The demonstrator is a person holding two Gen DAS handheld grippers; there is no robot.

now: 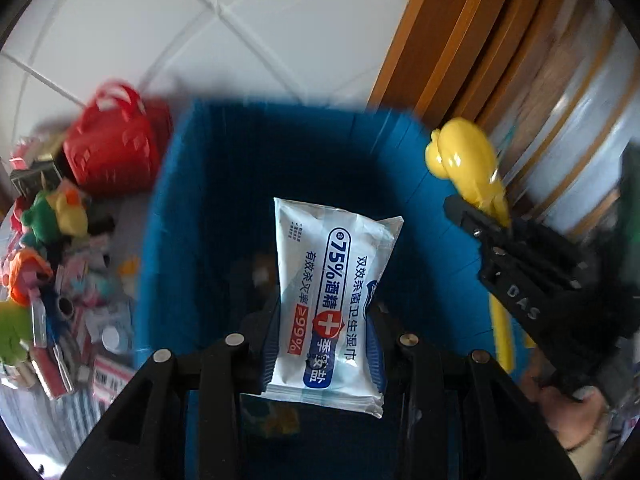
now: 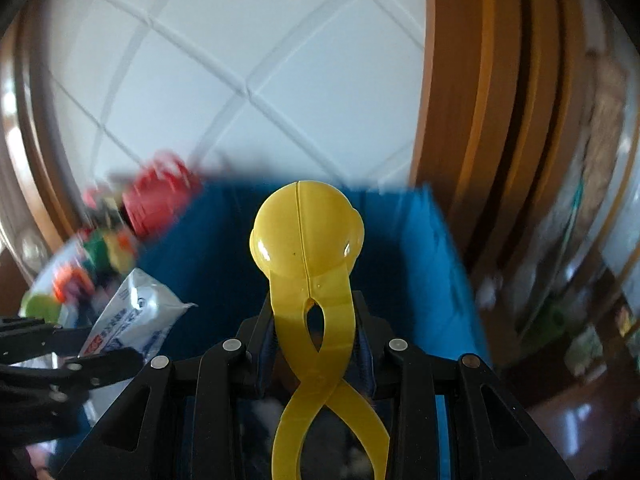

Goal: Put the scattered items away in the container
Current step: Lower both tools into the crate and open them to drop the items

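Observation:
My left gripper (image 1: 324,320) is shut on a white wet-wipes pack (image 1: 332,280) with blue and red print, and holds it over the inside of the blue container (image 1: 224,184). My right gripper (image 2: 314,320) is shut on the crossed handles of yellow plastic tongs (image 2: 306,228), whose round head points toward the container (image 2: 420,248). In the left wrist view the right gripper (image 1: 476,216) and the tongs (image 1: 464,156) hang over the container's right wall. In the right wrist view the wipes pack (image 2: 136,316) and the left gripper (image 2: 92,350) are at the lower left.
A red handbag (image 1: 112,148) and a heap of several small toys and packets (image 1: 60,272) lie left of the container on the white tiled floor (image 1: 160,20). A brown wooden frame (image 1: 440,40) rises at the right. A hand (image 1: 572,412) grips the right tool.

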